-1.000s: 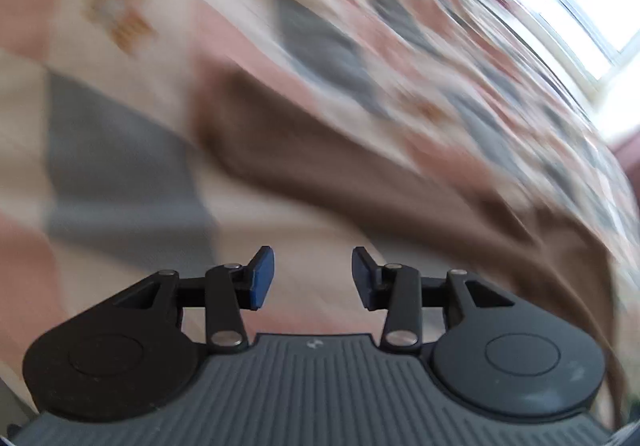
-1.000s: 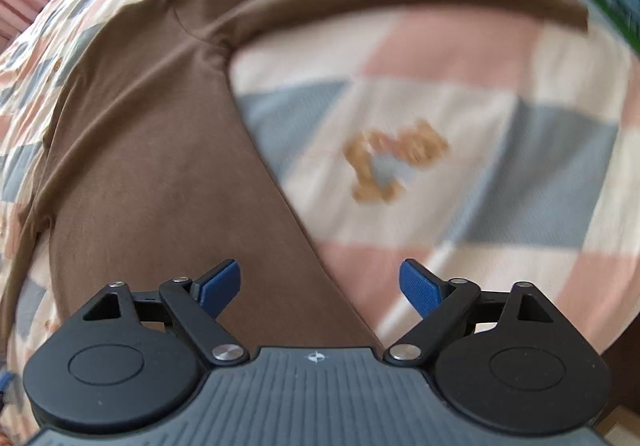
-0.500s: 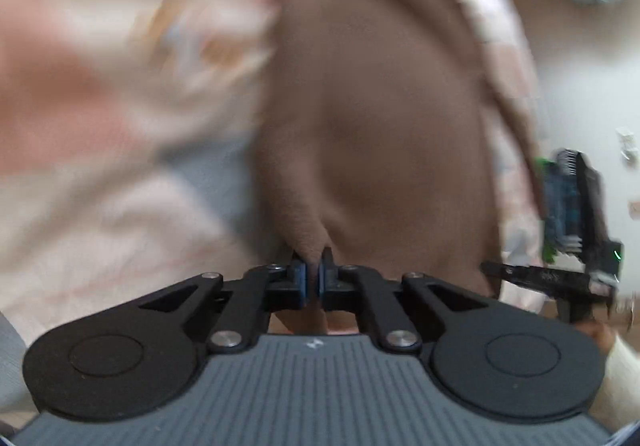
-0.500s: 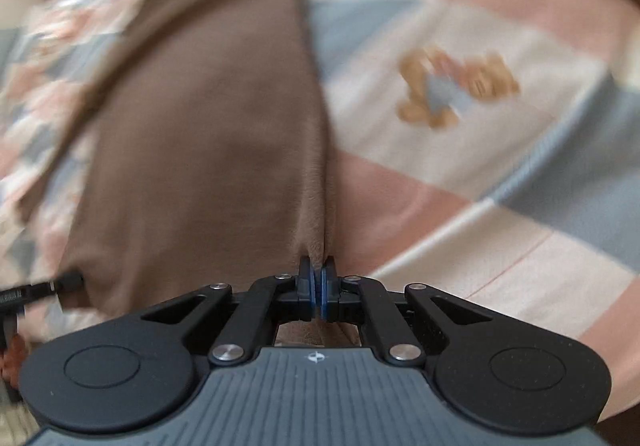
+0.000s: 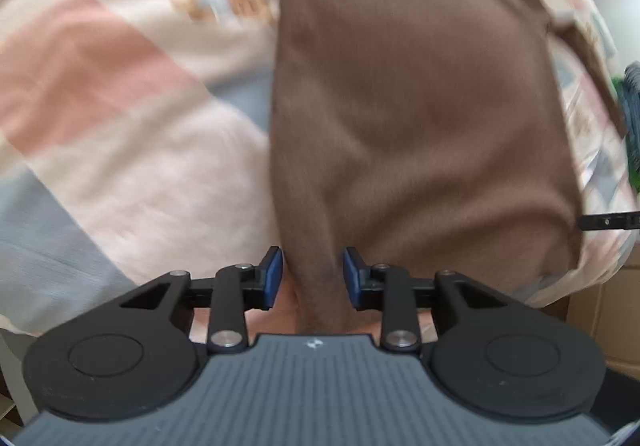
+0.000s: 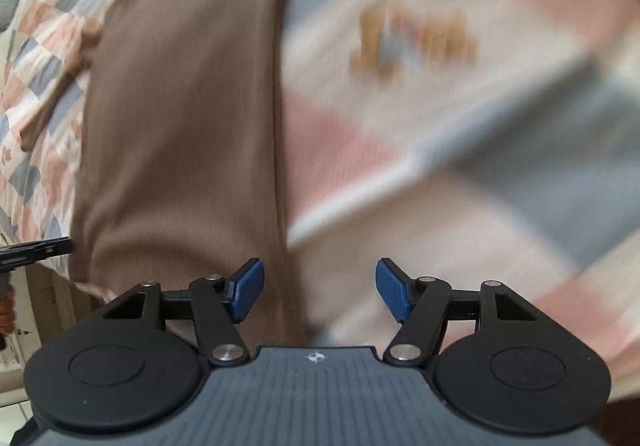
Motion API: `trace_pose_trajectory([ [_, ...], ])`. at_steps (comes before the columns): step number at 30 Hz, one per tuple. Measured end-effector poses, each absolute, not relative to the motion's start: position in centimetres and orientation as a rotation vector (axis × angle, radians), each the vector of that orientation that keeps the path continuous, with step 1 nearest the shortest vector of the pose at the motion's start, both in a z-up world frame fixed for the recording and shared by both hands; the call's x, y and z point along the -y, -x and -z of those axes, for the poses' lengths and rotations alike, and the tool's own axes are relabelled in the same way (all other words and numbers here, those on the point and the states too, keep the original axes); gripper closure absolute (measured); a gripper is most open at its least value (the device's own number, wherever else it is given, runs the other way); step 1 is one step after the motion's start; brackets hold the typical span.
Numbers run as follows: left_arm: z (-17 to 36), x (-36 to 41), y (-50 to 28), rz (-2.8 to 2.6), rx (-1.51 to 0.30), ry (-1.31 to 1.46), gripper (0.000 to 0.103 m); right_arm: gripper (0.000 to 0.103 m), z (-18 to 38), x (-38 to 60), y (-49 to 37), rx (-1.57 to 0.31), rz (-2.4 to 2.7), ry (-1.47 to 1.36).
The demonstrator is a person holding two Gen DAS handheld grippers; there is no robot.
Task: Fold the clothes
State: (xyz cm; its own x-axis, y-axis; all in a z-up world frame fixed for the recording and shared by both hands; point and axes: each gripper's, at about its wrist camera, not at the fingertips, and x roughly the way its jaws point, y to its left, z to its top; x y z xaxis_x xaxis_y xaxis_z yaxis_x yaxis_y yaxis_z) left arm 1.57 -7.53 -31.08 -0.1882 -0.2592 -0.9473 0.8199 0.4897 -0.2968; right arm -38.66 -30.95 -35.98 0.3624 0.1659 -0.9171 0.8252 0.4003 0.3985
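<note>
With my left gripper [image 5: 312, 273] parted, a fold of the soft brown knit garment [image 5: 416, 94] runs between its blue pads, spread on the pink, grey and cream patchwork quilt [image 5: 104, 94]. Right view: my right gripper [image 6: 319, 288] gapes wide over the garment's edge.

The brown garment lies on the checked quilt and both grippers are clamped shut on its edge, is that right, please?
Not quite. The brown garment lies on the checked quilt, but both wrist views show the left gripper and right gripper with jaws open, gripping nothing.
</note>
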Motion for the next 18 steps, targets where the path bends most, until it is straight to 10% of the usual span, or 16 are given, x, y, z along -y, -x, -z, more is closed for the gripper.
trace_pose_trajectory([
  [9,27.8,28.3,-12.6,1.325,-1.161,-0.296,0.035,0.038,31.5,48.1,27.9,-0.799,0.606,-0.865],
  [18,36.3,48.0,-20.9,1.378,-1.328,-0.304,0.034,0.018,37.7,63.2,13.5,-0.739,0.526,-0.963],
])
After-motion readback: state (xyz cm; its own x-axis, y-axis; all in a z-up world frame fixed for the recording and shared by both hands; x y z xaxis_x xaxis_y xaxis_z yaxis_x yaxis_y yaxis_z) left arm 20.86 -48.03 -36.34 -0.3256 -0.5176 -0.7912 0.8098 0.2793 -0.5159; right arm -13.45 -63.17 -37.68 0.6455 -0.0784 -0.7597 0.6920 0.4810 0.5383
